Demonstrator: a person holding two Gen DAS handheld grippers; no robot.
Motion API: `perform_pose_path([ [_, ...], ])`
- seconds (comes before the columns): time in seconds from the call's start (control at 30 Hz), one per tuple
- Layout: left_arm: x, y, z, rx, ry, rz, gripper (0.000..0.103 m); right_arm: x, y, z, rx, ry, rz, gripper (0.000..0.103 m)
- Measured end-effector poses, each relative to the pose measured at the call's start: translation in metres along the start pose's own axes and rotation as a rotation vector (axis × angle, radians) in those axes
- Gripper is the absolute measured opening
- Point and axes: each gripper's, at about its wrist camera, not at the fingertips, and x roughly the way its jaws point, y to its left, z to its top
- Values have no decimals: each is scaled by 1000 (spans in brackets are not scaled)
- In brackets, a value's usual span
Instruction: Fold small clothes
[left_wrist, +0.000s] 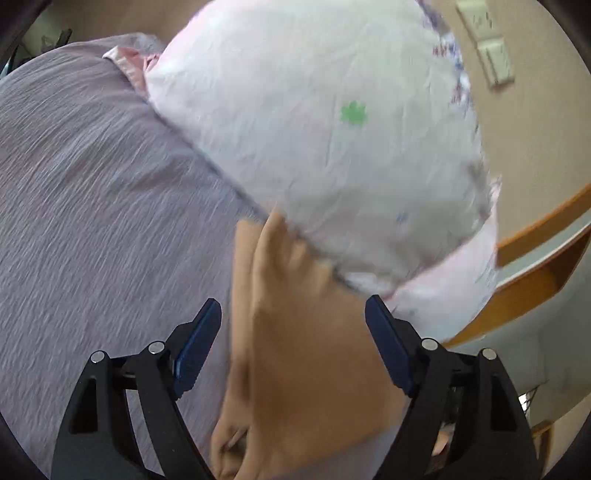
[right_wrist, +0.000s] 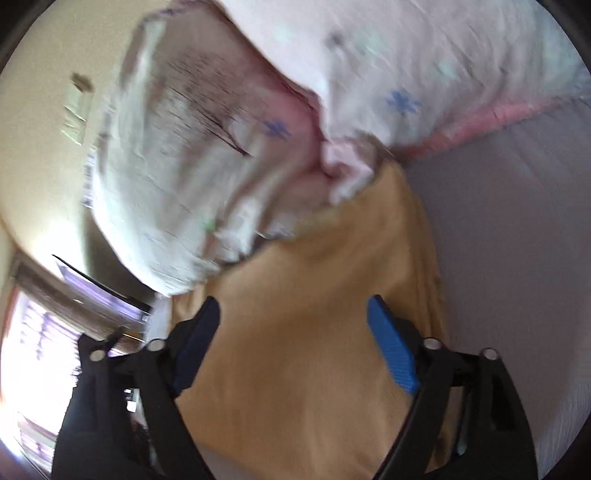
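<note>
Left wrist view: the left gripper (left_wrist: 293, 319) hovers with its jaws spread wide and gripping nothing, over one tan garment (left_wrist: 295, 369) lying on the grey-lilac bed cover (left_wrist: 92, 221). One white flower-printed pillow (left_wrist: 314, 129) overlaps the garment's far edge at 12 o'clock; a pink-edged piece (left_wrist: 129, 62) shows at 10 o'clock, its nature unclear.

Right wrist view: the right gripper (right_wrist: 293, 319) also has its jaws apart and empty, the same tan garment filling the gap beneath them, the pillow at 11 o'clock and the bed cover at 3 o'clock. Motion blur softens both views.

Both tools appear positioned over opposite parts of the cloth, probably to take two edges for a fold. Count: two grippers, one garment, one pillow.
</note>
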Motion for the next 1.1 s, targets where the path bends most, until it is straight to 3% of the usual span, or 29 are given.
perform_pose_path([
  [0.07, 3, 2, -16, 18, 74, 43, 80, -9, 1, -2, -31, -38, 8, 84],
  [0.23, 5, -3, -45, 72, 158, 81, 80, -46, -4, -19, 6, -216, 284, 93],
  [0.43, 12, -19, -57, 145, 133, 193, 79, -62, -26, -16, 72, -290, 368, 96],
  [0.6, 24, -15, -60, 58, 105, 170, 41, -57, -29, -15, 95, -257, 379, 96],
  [0.63, 26, -11, -58, 34, 112, 155, 28, -57, -29, -15, 94, -252, 374, 96],
  [0.8, 20, -4, -49, -96, 105, -36, 19, -65, -30, -15, 112, -280, 379, 96],
  [0.97, 18, -90, -42, 73, 93, -192, 18, -90, -35, -15, 117, -410, 347, 96],
  [1.1, 78, -183, -62, 215, 195, -334, 18, -108, -39, -15, 99, -508, 271, 96],
])
